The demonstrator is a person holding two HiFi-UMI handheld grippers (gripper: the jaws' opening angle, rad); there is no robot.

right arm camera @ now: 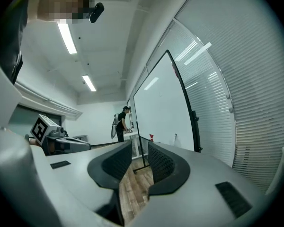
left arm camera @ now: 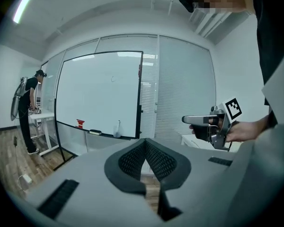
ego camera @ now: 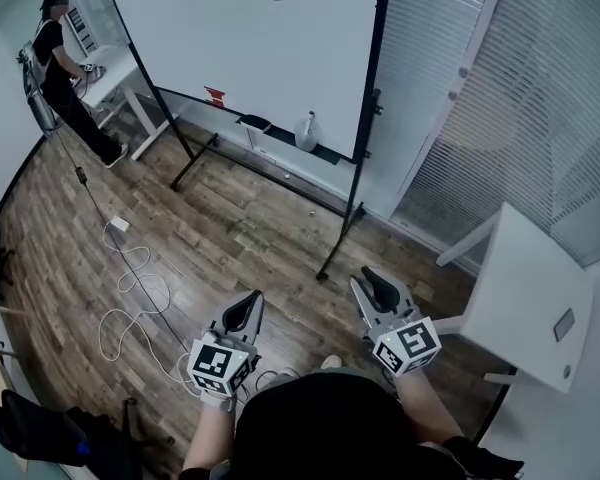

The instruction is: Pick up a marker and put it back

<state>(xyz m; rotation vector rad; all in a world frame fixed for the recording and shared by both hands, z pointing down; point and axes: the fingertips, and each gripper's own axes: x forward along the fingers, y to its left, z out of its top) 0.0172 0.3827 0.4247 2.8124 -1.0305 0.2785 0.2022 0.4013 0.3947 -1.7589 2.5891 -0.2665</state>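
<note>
A whiteboard (ego camera: 240, 38) on a black stand rises across the room, well ahead of both grippers. Its tray (ego camera: 285, 143) holds a dark eraser (ego camera: 253, 123) and a white spray bottle (ego camera: 306, 131), and a red object (ego camera: 215, 95) sits on the board's lower edge. No marker can be made out at this distance. My left gripper (ego camera: 251, 305) is held low, its pads meeting at the tips (left arm camera: 145, 145) with nothing between them. Beside it, my right gripper (ego camera: 366, 284) shows a clear gap between its jaws (right arm camera: 139, 151), through which I see only floor.
A person (ego camera: 62, 63) stands at a white desk (ego camera: 115, 73) at the far left. White cables (ego camera: 130, 303) trail over the wooden floor. A white table (ego camera: 530, 293) is close on my right, before slatted blinds. The stand's legs (ego camera: 340, 233) reach toward me.
</note>
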